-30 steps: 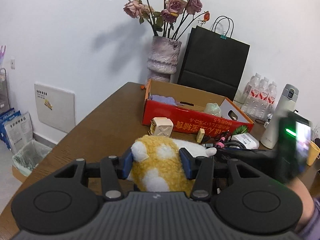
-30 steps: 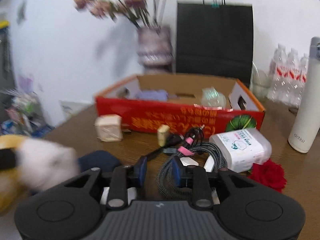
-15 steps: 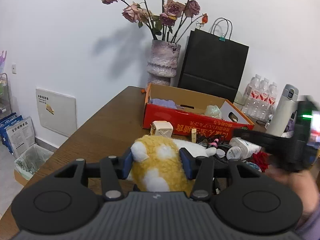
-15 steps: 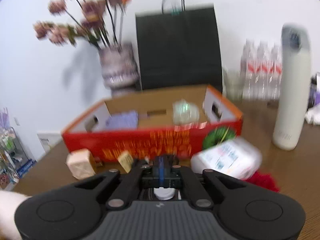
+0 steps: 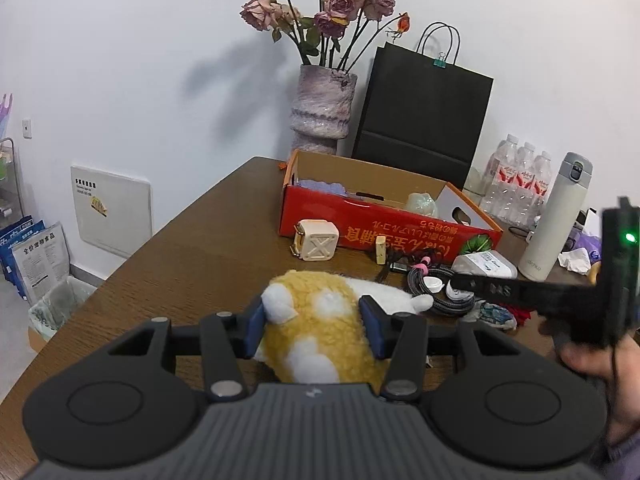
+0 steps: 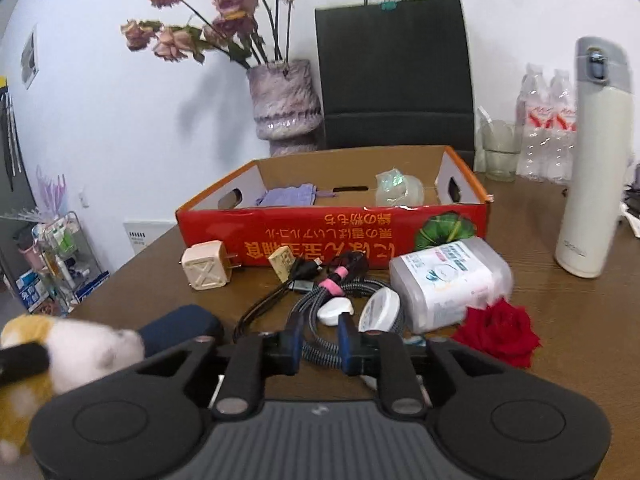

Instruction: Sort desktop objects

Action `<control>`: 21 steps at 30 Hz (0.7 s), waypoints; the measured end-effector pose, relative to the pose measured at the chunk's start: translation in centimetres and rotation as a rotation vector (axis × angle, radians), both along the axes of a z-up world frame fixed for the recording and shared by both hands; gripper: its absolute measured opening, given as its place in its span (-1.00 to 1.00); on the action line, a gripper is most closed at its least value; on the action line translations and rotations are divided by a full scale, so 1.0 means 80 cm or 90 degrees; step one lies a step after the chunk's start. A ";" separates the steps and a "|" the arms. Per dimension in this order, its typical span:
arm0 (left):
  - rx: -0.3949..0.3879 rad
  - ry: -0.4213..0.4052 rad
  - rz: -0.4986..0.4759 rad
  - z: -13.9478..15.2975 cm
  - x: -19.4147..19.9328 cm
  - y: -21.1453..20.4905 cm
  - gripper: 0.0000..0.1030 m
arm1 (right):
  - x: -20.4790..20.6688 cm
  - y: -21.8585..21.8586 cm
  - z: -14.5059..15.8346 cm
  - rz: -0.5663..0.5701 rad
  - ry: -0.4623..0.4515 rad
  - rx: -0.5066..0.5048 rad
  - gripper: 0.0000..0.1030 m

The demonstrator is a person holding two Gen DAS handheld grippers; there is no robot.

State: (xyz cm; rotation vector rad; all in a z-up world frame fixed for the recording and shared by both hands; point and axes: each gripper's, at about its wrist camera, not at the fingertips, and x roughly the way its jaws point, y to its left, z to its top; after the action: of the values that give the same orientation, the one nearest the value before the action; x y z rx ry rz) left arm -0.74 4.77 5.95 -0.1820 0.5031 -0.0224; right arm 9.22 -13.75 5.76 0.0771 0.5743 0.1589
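My left gripper [image 5: 312,330] is shut on a yellow and white plush toy [image 5: 320,332], held above the brown table [image 5: 180,264]; the toy also shows in the right wrist view [image 6: 52,352]. My right gripper [image 6: 319,340] is partly open, its jaws around a braided grey cable [image 6: 320,348] with a pink band, not clamped. The red cardboard box [image 6: 332,232] stands behind, open, with a purple cloth [image 6: 286,199] and a clear wrapped ball [image 6: 398,190] inside. In the left wrist view the right gripper [image 5: 476,286] reaches in over the cable pile.
In front of the box lie a cream plug adapter [image 6: 206,265], a small cream block [image 6: 282,262], a white earbud case [image 6: 335,309], a wipes pack [image 6: 448,280], a red rose [image 6: 498,332], a dark blue case [image 6: 180,326]. A white flask [image 6: 594,160], water bottles, black bag and vase stand behind.
My right gripper was shut and raised half a second ago; now it is lower, its jaws parted around the cable. My left gripper holds the plush, lifted slightly.
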 end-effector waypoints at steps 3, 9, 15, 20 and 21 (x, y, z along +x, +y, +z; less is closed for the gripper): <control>0.000 -0.004 0.000 0.000 0.004 0.001 -0.03 | 0.012 0.004 0.002 0.011 -0.002 -0.059 -0.55; -0.026 0.003 0.000 -0.007 0.025 0.008 -0.02 | 0.029 0.016 -0.007 0.088 -0.005 -0.153 -0.52; -0.038 0.004 0.002 -0.006 0.036 0.018 -0.01 | 0.066 0.029 -0.020 0.225 0.045 -0.300 -0.46; -0.071 0.019 0.000 -0.009 0.058 0.026 -0.01 | 0.095 0.026 -0.025 0.267 0.064 -0.279 -0.48; -0.069 0.020 0.002 -0.009 0.062 0.026 -0.01 | 0.101 0.023 -0.023 0.270 0.076 -0.260 -0.48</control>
State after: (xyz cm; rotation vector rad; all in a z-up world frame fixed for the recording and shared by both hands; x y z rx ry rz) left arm 4.26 6.88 5.20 -0.2897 0.5334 -0.0445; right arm 17.32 -11.92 3.89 -0.4373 0.7270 0.4473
